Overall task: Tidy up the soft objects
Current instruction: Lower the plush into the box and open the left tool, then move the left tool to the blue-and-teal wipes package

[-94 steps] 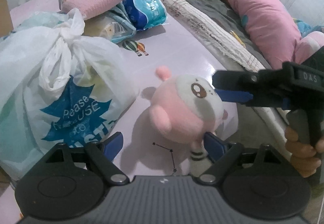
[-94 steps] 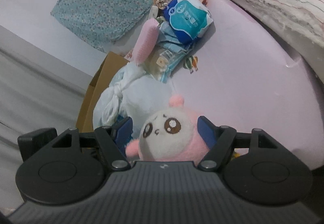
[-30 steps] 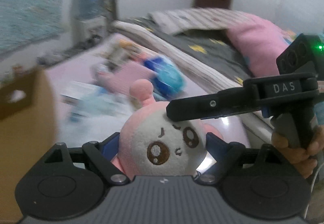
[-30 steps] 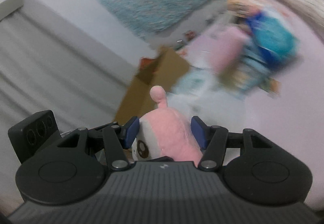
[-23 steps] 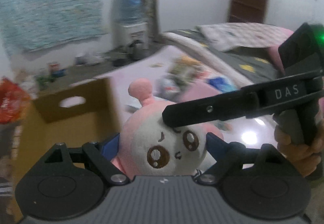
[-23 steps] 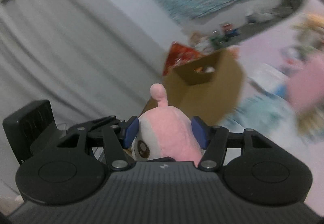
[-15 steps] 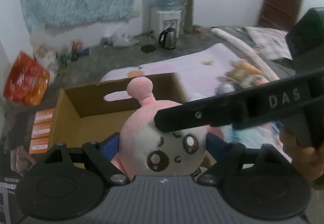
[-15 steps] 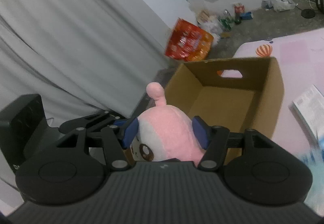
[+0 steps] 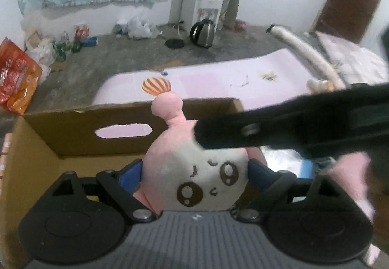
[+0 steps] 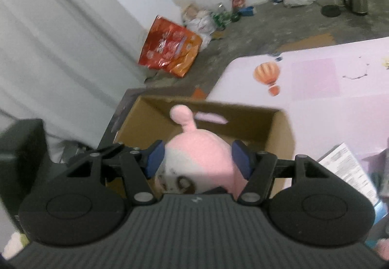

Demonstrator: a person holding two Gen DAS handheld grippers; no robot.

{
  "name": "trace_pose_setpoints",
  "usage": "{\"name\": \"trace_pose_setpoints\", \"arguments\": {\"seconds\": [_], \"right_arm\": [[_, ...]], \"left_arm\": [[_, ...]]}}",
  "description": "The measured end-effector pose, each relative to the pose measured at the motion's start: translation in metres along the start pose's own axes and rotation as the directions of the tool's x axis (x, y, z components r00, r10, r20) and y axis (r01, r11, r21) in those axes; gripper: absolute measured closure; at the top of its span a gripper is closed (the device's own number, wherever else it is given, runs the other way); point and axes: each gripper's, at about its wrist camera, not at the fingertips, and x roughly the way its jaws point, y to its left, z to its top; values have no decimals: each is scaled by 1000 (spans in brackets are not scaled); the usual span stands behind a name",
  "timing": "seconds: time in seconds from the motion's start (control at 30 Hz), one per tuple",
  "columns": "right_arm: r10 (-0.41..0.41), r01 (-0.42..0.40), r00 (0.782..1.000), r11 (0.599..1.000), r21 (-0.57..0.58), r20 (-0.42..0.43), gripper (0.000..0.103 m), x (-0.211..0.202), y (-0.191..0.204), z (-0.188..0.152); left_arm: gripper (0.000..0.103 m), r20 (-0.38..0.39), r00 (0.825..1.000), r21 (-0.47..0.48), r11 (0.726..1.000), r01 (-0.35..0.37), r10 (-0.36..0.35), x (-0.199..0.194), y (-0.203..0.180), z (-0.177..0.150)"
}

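The pink mattress (image 10: 340,79) fills the far side, from twelve to three o'clock of the right wrist view, and the open cardboard box (image 10: 282,133) sits against its corner, bare brown inside as far as I can see. Nothing soft is in there yet, so I'd say the sorting has hardly begun. Right over the box mouth hangs the pink and white plush toy (image 9: 194,167), face toward the left camera, antenna pointing to twelve. Both claws are on it: the left gripper (image 9: 194,171) clenches its cheeks between blue pads at nine and three, and the right gripper (image 10: 198,159) squeezes the same toy from the other side. The toy isn't down in the box yet; lowering and letting go is what's left here. Other things wait out at three o'clock, too blurred to name.
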Motion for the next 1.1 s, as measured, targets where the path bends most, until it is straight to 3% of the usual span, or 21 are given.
{"name": "trace_pose_setpoints", "arguments": {"seconds": [0.23, 0.57, 0.67, 0.83, 1.1], "right_arm": [[0, -1, 999, 1000, 18, 42, 41, -19, -32, -7], [13, -13, 998, 1000, -2, 59, 41, -44, -37, -15], [24, -24, 997, 1000, 7, 79, 41, -53, -37, -16], [53, -56, 990, 998, 15, 133, 41, -79, -36, -21], [119, -131, 955, 991, 27, 270, 41, -165, -41, -47]], "left_arm": [[11, -71, 997, -104, 994, -37, 29, 44, 17, 3], [9, -95, 995, -219, 975, -43, 22, 50, 32, 3], [7, -78, 997, -260, 965, -23, 3, 41, 37, 4], [7, -31, 999, -269, 962, -46, 39, 12, 34, 4], [7, 73, 996, -254, 967, -29, 49, -59, 9, 3]]}}
